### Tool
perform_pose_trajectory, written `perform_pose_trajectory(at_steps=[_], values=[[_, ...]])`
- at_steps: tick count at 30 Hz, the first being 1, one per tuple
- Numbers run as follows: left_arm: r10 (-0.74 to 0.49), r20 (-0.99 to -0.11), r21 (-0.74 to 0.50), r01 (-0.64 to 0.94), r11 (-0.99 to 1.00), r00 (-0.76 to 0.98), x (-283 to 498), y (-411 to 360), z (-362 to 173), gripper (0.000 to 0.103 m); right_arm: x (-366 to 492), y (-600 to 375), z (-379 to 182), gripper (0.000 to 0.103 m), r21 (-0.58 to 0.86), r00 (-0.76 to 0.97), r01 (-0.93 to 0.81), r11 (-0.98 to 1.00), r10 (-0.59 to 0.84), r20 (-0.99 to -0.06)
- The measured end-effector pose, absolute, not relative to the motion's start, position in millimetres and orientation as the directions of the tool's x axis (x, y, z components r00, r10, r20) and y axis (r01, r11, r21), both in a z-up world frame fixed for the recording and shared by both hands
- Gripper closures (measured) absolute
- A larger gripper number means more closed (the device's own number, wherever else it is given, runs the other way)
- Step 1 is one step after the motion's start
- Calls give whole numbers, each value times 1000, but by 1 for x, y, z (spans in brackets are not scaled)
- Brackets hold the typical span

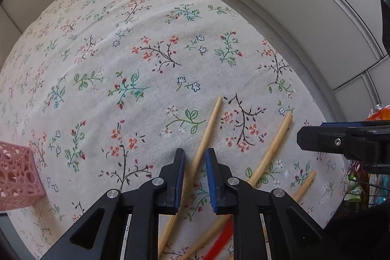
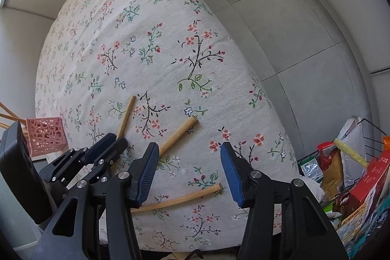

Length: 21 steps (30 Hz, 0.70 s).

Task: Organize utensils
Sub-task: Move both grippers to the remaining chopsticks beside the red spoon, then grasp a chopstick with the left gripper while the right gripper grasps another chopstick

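Observation:
Three wooden utensil handles lie on the floral tablecloth (image 1: 126, 45). My left gripper (image 1: 194, 157) straddles the leftmost handle (image 1: 211, 121) with its jaws narrowly apart, and the stick runs between the blue pads; I cannot tell if they touch it. A second handle (image 1: 273, 150) and a third (image 1: 304, 184) lie to its right. A red utensil (image 1: 220, 243) shows under the left gripper. My right gripper (image 2: 189, 150) is open and empty above the table, over the nearest handle (image 2: 185, 197). A pink lattice holder (image 2: 46, 134) stands at the left, with sticks in it.
A wire basket (image 2: 365, 138) full of food packets stands beyond the table's right edge. Grey tiled floor and pale cabinet walls surround the table. The pink holder also shows in the left wrist view (image 1: 17, 177) at the table's left edge.

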<state>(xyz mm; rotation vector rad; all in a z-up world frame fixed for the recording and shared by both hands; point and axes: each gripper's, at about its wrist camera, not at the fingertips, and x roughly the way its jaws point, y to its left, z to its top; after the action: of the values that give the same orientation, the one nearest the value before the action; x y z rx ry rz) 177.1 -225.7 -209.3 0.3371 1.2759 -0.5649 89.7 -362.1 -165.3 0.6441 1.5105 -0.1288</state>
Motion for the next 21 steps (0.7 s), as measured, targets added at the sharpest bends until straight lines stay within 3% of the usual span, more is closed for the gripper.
perform_pose_trajectory(at_steps=[2, 11, 16, 21], values=[[-175, -963, -30, 563, 826, 205, 179, -238, -211, 94, 90, -361, -167, 48, 318, 85, 470, 824, 317, -945], [-167, -947, -13, 484, 875, 275, 191, -205, -195, 97, 97, -346, -184, 48, 372, 61, 498, 783, 396, -916], [-193, -941, -39, 477, 878, 279, 189, -179, -181, 97, 104, -326, -195, 58, 395, 24, 494, 774, 442, -897], [-212, -931, -52, 465, 884, 298, 178, -152, -168, 97, 112, -312, -192, 65, 354, 52, 495, 793, 379, -924]])
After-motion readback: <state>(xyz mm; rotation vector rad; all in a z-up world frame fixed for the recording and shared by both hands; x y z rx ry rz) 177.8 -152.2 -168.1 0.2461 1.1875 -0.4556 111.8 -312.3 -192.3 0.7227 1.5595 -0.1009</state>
